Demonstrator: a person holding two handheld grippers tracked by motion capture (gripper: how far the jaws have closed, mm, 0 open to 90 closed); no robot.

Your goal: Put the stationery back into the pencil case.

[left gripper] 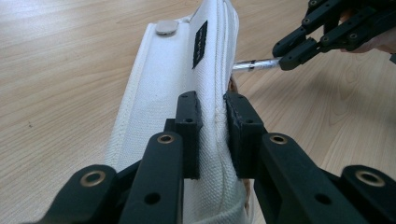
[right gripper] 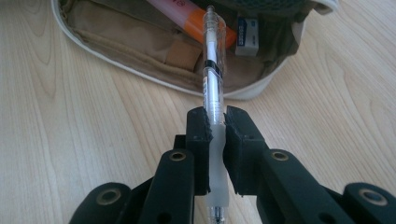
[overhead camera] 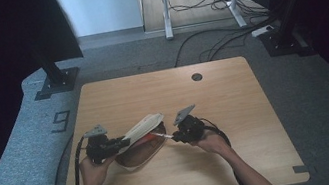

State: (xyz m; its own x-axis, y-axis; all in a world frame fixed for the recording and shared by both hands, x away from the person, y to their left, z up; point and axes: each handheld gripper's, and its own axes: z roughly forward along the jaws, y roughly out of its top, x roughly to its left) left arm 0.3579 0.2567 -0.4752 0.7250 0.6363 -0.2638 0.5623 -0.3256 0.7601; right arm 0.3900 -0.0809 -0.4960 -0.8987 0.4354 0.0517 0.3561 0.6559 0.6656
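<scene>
Your left gripper (left gripper: 212,135) clamped the pencil case's (left gripper: 177,88) raised flap (keeping it open), while your right gripper (right gripper: 215,140) pinched a clear pen (right gripper: 212,65) pointed at the opening just ahead

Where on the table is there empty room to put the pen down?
Bare wood lies across the far half of the table, up to the cable hole, and along the right side past the right hand-held gripper. It is crowded near the front middle, where the open pouch, the pen and the left hand-held gripper meet.
</scene>
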